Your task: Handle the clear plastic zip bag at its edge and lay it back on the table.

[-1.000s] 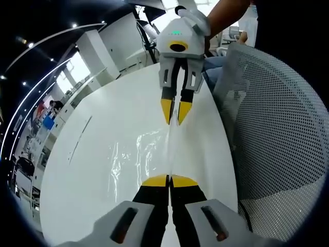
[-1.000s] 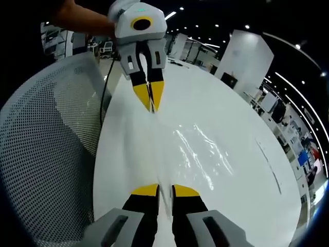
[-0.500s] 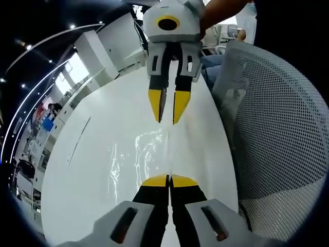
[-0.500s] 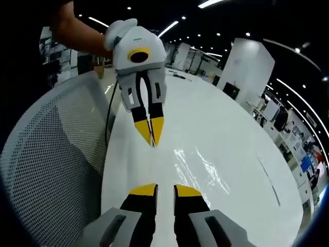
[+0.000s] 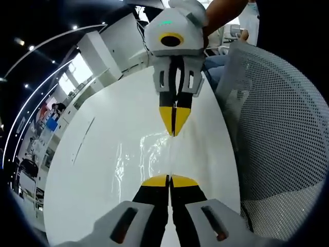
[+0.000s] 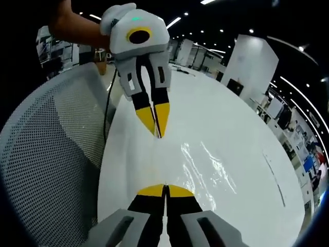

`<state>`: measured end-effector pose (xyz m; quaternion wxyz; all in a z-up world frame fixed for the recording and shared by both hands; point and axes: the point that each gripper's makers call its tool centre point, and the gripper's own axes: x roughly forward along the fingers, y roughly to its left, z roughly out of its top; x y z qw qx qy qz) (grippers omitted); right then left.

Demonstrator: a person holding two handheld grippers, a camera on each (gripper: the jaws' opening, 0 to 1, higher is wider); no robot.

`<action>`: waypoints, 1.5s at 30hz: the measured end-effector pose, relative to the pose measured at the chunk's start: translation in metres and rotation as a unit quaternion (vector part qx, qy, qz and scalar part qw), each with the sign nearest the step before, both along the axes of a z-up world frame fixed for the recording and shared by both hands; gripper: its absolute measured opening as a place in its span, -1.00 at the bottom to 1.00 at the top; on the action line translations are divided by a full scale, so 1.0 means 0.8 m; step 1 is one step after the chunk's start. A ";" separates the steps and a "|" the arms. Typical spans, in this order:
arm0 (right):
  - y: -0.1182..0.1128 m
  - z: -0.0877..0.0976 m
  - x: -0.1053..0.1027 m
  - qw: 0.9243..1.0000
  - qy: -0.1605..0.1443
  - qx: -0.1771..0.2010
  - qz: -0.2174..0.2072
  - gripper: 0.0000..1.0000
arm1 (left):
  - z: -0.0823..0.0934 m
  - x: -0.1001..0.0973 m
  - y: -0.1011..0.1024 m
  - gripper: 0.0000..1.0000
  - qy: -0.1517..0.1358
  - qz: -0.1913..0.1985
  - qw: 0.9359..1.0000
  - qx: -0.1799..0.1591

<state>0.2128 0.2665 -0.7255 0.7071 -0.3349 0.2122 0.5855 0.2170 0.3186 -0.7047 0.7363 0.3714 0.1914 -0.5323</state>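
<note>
Clear zip bag (image 5: pixel 154 154): thin, limp, slippery film, lying on white table (image 5: pixel 103 154) beside mesh chair (image 5: pixel 277 128). Left gripper (image 5: pixel 169 181), right gripper (image 6: pixel 164 191): jaws together, each pinching bag edge, opp. ends. Best hold: stiffer edge strip, not mid-film.

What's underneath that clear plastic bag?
The white table shows through the clear zip bag. A claw and the other claw pinch its edge, hiding the strip between their tips.
</note>
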 end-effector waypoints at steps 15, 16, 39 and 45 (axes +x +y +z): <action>0.000 0.010 0.009 1.000 0.009 0.007 -0.023 -1.00 | 0.032 -0.013 -0.041 -0.70 -0.042 -0.026 0.999 -0.017; 0.001 0.010 0.008 1.000 0.011 0.007 -0.025 -1.00 | 0.032 -0.013 -0.044 -0.73 -0.043 -0.028 0.999 -0.016; 0.002 0.068 0.037 0.996 -0.003 0.025 -0.080 -1.00 | 0.013 -0.004 -0.063 -1.00 -0.112 -0.066 0.989 0.072; -0.008 0.092 0.069 0.991 -0.046 0.045 -0.117 -1.00 | 0.005 -0.006 -0.055 -1.00 -0.106 -0.065 0.989 0.085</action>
